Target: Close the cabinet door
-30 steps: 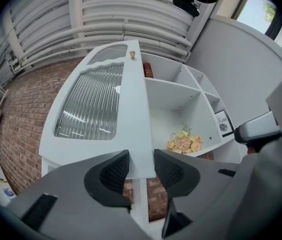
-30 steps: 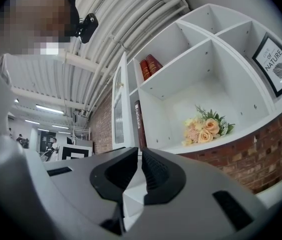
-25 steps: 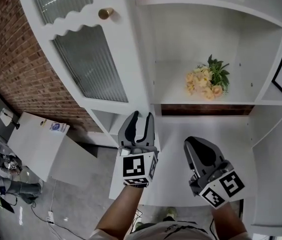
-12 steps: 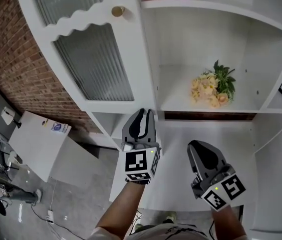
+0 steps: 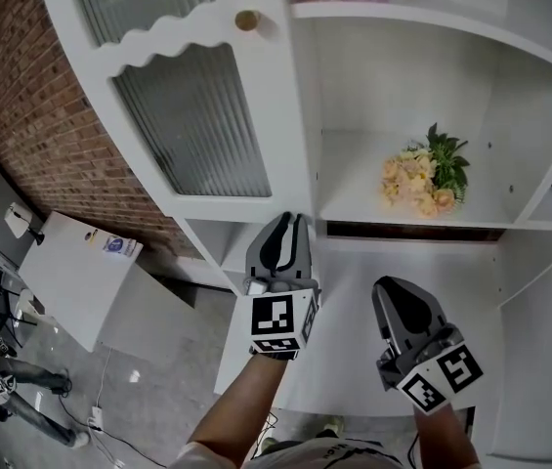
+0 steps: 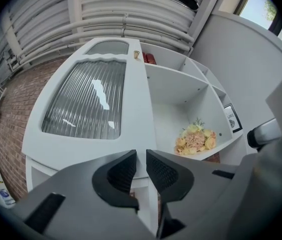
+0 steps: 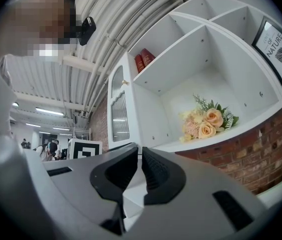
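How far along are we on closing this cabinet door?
Nothing done yet: the cabinet door stands swung wide open, the flowers exposed. In hand: the left gripper sits by the door's lower corner, its jaws having just been closing to a narrow gap with nothing visibly between them. Left: swinging the door shut.

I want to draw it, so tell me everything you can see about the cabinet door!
The cabinet door is white, painted wood by the look, with two ribbed glass panes, a wavy strip between them and a round gold knob near its free edge. It stands swung open, at the left of the shelves. The left gripper points at its lower corner; whether it touches, I cannot tell. Its jaws have just been closing, with nothing between them.
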The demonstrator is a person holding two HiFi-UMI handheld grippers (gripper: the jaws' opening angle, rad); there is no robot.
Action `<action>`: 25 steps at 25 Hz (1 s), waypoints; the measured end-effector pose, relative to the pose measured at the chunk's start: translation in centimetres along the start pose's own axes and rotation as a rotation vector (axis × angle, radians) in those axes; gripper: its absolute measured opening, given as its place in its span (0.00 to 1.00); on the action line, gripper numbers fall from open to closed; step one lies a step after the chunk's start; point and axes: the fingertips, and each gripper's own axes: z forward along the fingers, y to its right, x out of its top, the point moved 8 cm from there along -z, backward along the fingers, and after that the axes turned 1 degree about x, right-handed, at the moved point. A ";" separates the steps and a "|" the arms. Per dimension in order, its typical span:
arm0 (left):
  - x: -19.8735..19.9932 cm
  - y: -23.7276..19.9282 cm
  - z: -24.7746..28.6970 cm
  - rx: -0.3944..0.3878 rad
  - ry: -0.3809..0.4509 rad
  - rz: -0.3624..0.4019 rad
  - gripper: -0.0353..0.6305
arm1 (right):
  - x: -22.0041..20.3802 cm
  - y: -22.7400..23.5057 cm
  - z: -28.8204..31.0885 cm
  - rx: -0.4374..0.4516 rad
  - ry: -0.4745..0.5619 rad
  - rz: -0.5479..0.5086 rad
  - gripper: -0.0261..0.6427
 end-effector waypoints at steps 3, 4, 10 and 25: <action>0.0 0.1 -0.4 -0.020 -0.005 -0.009 0.15 | -0.1 -0.5 0.1 0.007 -0.001 0.005 0.07; 0.0 0.1 -0.6 -0.026 -0.008 -0.006 0.15 | -0.1 -0.7 0.1 0.010 -0.002 0.007 0.07; 0.8 -0.4 -2.4 -0.048 0.002 0.020 0.13 | -0.6 -2.7 0.3 0.027 -0.004 0.005 0.07; 2.3 -0.5 -11.1 -0.195 -0.072 -0.030 0.07 | -1.8 -8.1 0.0 0.020 -0.018 -0.014 0.07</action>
